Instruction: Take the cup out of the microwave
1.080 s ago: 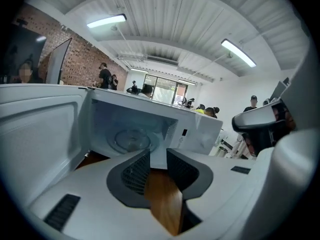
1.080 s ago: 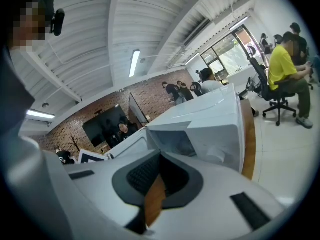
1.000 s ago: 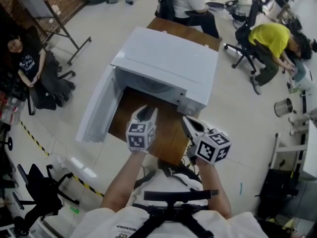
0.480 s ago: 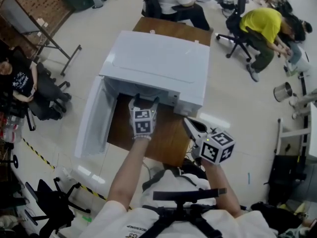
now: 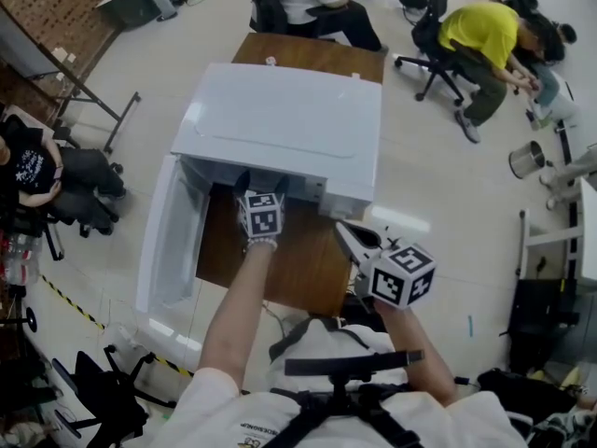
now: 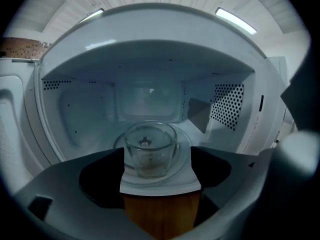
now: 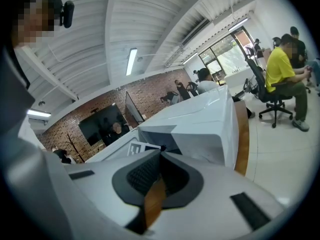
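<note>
A clear glass cup [image 6: 150, 149] stands on the turntable inside the white microwave [image 5: 280, 129], whose door [image 5: 163, 241] hangs open to the left. My left gripper [image 5: 264, 187] reaches into the oven's mouth. In the left gripper view its jaws [image 6: 157, 170] have just been opening and stand wide, open. The cup sits just ahead of the tips, in line with the gap, and neither pad touches it. My right gripper [image 5: 347, 236] hovers over the wooden table [image 5: 289, 264] to the right of the oven. Its pads [image 7: 145, 171] meet at the tips with nothing in them.
The microwave fills most of the small wooden table. A person in yellow [image 5: 480, 31] sits on an office chair at the far right. Another person [image 5: 28, 171] sits at the left. A metal bin [image 5: 525, 160] stands on the floor at the right.
My left gripper has moved forward from above the table into the microwave's opening, and its jaws have spread. The right gripper has stayed nearly where it was.
</note>
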A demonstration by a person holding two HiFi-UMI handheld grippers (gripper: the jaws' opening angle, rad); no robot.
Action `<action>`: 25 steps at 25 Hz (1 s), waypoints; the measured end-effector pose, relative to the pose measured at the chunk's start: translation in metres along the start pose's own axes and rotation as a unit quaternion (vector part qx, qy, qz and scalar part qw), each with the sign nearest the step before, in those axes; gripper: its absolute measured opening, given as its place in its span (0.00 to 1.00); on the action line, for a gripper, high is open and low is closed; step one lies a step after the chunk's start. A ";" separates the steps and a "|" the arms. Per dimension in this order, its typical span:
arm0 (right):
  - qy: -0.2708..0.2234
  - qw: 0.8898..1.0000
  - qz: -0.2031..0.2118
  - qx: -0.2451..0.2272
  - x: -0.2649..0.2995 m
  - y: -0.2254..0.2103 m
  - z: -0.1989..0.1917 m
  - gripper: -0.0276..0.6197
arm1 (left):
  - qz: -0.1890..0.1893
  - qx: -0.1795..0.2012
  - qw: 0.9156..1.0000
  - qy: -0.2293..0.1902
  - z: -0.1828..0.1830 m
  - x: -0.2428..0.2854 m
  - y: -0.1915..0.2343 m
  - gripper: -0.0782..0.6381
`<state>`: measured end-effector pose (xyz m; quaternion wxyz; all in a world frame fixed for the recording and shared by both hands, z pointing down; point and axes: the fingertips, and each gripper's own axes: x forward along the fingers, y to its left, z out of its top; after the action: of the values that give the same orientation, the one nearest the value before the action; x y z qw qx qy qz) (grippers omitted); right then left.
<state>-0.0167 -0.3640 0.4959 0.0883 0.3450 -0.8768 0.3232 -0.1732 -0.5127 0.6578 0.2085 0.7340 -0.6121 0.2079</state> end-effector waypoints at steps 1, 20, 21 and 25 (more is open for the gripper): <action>0.002 1.000 0.001 -0.001 0.000 0.001 -0.001 0.05 | 0.001 0.001 1.000 0.001 0.000 0.003 0.001 0.69; 0.009 1.000 -0.004 0.001 0.001 -0.009 -0.002 0.05 | 0.016 0.014 1.000 -0.010 0.006 0.031 0.013 0.69; 0.009 1.000 -0.003 0.001 0.001 -0.009 -0.002 0.05 | 0.013 0.015 1.000 -0.012 0.008 0.031 0.012 0.69; 0.010 1.000 -0.001 0.000 0.003 -0.009 -0.002 0.05 | 0.007 0.015 1.000 -0.015 0.010 0.031 0.009 0.62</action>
<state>-0.0132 -0.3688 0.5029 0.0975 0.3427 -0.8753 0.3269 -0.1762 -0.5447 0.6671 0.1869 0.7358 -0.6170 0.2073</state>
